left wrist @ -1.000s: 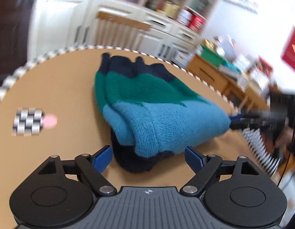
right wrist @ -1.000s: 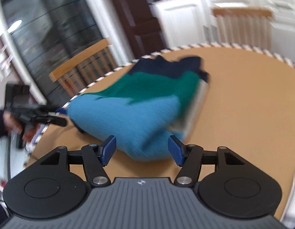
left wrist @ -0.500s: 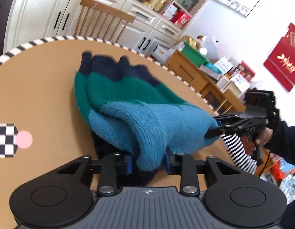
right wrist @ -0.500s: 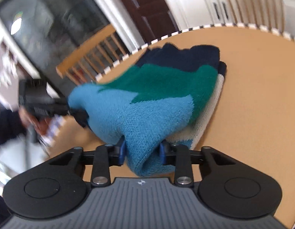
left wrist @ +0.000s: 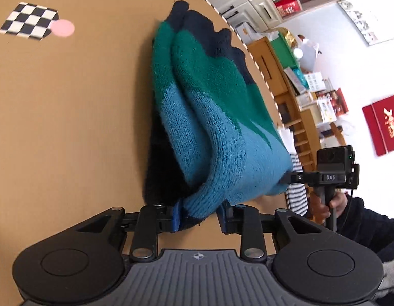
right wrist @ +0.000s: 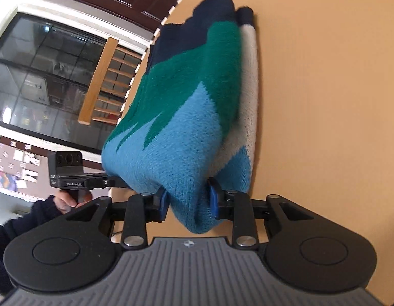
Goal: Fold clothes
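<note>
Your left tongs (left wrist: 200, 215) squeeze a thick fold of the sweater (left wrist: 212, 117). The blue pads (left wrist: 176, 216) press on the light blue wool from both sides. These jaws have just been loosening a little, but the wool is between them and they hold it.

Your right tongs (right wrist: 188, 202) squeeze another bunch of the same sweater (right wrist: 186, 107). The blue pads (right wrist: 212, 199) pinch the light blue edge, and a lump of wool hangs down between them. These jaws have also just eased open a tiny bit, with the wool held between them.

Each camera sees the other tongs at the far corner of the sweater, with your hand (left wrist: 324, 204) around the grip.

The sweater is fuzzy. It has light blue near you, green in the middle and dark blue at the far end. A white part (right wrist: 249, 76) shows under it on the right side. The near edge is lifted up in the two tongs. The far end lies on the round brown table (left wrist: 69, 102).

A black and white checkered square (left wrist: 27, 24) with a pink dot (left wrist: 62, 28) sits on the table, well apart from the sweater.

A wooden chair (right wrist: 100, 76) stands past the table edge.
</note>
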